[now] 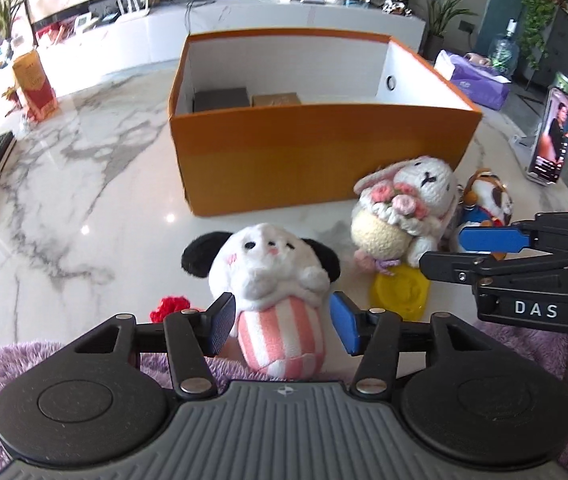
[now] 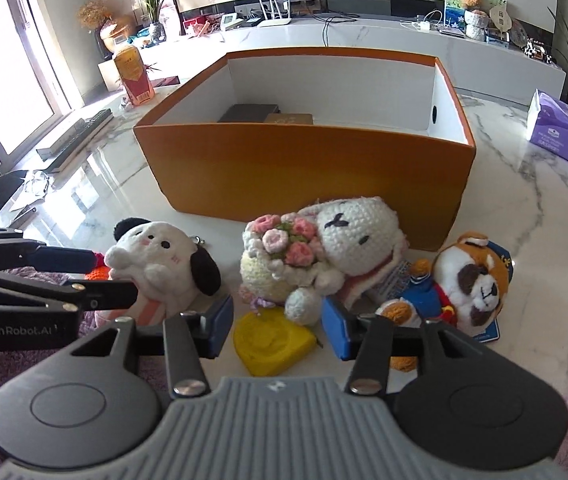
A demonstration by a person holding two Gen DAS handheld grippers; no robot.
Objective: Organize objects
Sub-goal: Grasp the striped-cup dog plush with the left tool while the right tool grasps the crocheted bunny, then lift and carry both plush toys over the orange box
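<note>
A white plush dog with black ears and a pink striped body (image 1: 272, 276) stands on the marble table (image 1: 84, 208). My left gripper (image 1: 282, 326) is open around its lower body, and a gap shows at the right pad. My right gripper (image 2: 278, 330) is open above a yellow heart-shaped piece (image 2: 272, 340), just in front of the crochet rabbit with a bouquet (image 2: 339, 252). A brown and white bulldog plush (image 2: 471, 276) lies to the right. Behind stands the orange box (image 2: 303, 168), which holds a dark box (image 2: 250, 113) and a brown one (image 2: 289, 118).
A red crochet piece (image 1: 170, 306) lies left of the plush dog. A keyboard (image 2: 76, 136) and a red-orange carton (image 2: 132, 76) are at the far left. A purple tissue pack (image 2: 563, 132) and a phone on a stand (image 1: 551, 136) are on the right. Purple fuzzy fabric (image 1: 44, 360) lies under both grippers.
</note>
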